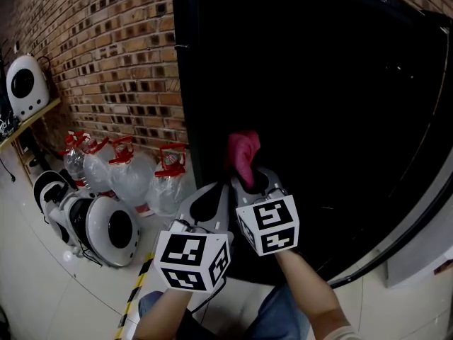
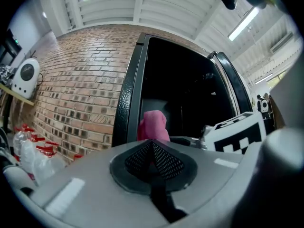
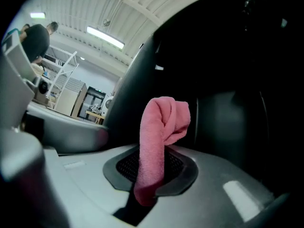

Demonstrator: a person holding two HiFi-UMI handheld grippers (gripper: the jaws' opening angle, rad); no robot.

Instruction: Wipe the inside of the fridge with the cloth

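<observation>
A pink cloth [image 1: 243, 154] sticks up from my right gripper [image 1: 252, 183], which is shut on it; in the right gripper view the cloth [image 3: 159, 141] stands folded between the closed jaws of the right gripper [image 3: 149, 175]. It hangs just in front of the dark open fridge [image 1: 318, 119]. My left gripper [image 1: 210, 207] sits beside it, slightly lower and to the left, jaws shut with nothing between them. In the left gripper view the left gripper [image 2: 153, 161] points at the fridge [image 2: 190, 103] and the cloth [image 2: 153, 126] shows beyond it.
A brick wall [image 1: 120, 55] runs left of the fridge. Several bagged water bottles [image 1: 127, 172] and white round devices [image 1: 92, 225] stand on the floor at its foot. The fridge door [image 1: 425, 218] swings out at the right.
</observation>
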